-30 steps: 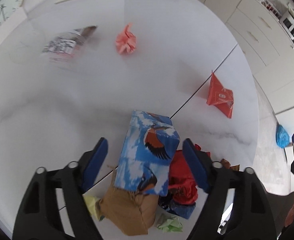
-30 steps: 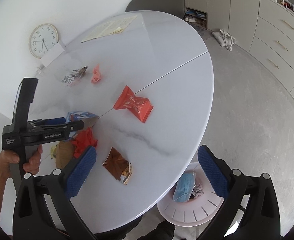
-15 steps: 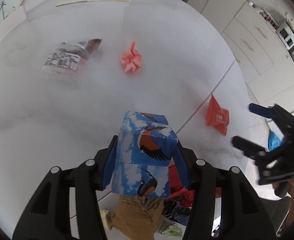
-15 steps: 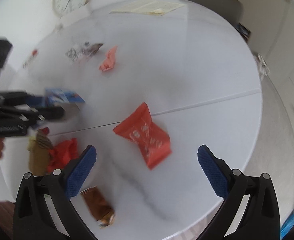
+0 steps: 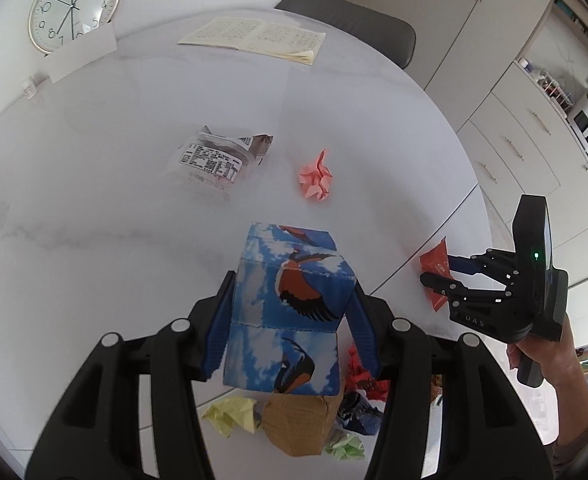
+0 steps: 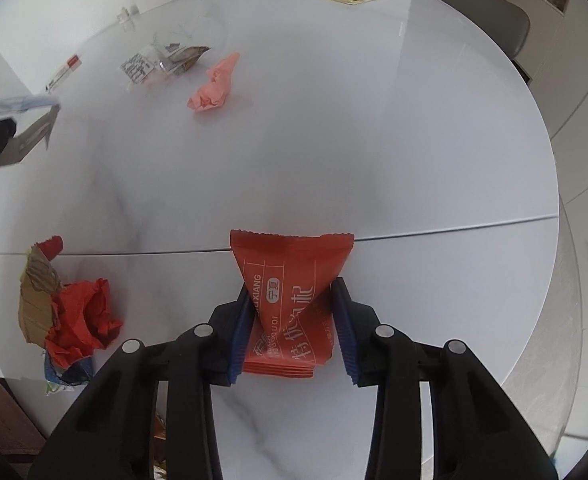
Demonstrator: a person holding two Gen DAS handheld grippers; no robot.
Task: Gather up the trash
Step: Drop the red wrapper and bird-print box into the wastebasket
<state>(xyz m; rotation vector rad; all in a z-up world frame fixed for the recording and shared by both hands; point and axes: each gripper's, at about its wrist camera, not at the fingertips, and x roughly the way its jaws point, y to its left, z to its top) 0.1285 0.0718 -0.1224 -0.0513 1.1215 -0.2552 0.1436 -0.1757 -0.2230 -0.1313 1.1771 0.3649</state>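
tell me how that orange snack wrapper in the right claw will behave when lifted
The orange snack wrapper is thin film already pinched narrow between the right claw's pads, so it is probably floppy and very light. Its flared free end will likely droop or flutter. The glossy surface may slip if the grip loosens.

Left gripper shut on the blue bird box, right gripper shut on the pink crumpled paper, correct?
Not quite. The right gripper is shut on the orange-red snack packet, as the right wrist view shows; the pink crumpled paper lies untouched. The left gripper does hold the blue bird box.
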